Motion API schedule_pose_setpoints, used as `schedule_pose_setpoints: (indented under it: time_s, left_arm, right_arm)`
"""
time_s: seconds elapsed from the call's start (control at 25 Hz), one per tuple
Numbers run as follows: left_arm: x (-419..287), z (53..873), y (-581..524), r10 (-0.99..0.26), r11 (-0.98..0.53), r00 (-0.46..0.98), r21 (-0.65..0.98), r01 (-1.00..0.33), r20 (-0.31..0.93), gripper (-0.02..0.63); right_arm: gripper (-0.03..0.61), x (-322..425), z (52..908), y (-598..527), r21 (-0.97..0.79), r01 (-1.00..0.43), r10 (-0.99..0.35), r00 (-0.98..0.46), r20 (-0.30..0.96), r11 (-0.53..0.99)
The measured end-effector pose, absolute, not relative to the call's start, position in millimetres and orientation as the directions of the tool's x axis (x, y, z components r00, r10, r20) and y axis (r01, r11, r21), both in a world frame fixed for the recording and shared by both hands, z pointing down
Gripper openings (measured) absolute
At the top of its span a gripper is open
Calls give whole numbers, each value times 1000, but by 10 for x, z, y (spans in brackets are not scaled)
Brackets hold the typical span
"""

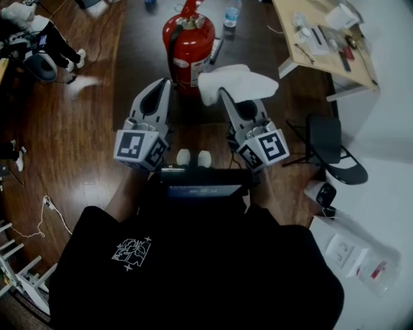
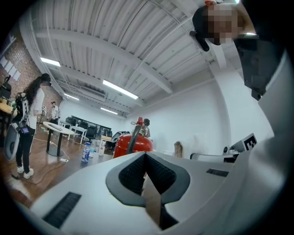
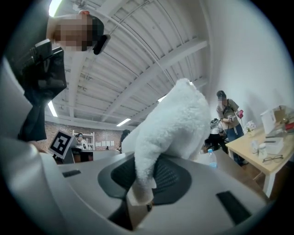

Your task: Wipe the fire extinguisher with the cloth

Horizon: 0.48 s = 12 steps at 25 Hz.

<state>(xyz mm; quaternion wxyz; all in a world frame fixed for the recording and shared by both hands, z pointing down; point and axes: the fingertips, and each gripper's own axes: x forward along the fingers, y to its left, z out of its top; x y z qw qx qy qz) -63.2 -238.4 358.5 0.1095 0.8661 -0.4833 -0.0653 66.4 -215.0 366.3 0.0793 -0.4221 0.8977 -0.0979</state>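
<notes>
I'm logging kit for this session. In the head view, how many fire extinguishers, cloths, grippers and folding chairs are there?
Fire extinguisher: 1
Cloth: 1
Grippers: 2, left gripper and right gripper
Folding chair: 1
Total: 5

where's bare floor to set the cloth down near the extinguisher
Bare wood floor left of the fire extinguisher, up to the person's shoes. Crowded on the right: folding chair, cluttered table; a bottle stands behind the extinguisher.
</notes>
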Motion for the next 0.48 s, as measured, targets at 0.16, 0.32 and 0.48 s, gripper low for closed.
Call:
schedule_pose_setpoints:
  time_s: [0.16, 0.32, 0.48]
  left_arm:
    - [-593, 3676, -2162, -868, -476, 496, 257, -841, 15, 0]
    - [-609, 3774, -1899, -876, -461, 482, 245, -853, 29, 0]
    - [-673, 3702, -1688, -882, -456, 471, 240, -857, 7, 0]
  right_arm:
    - [100, 726, 3718, -2010, -255, -721, -755, -653, -62, 644]
    - [100, 719, 3765, -1833, -271, -704, -743, -666, -69, 656]
    - [100, 664, 3658, -1563, -271, -701, -744, -661, -99, 660]
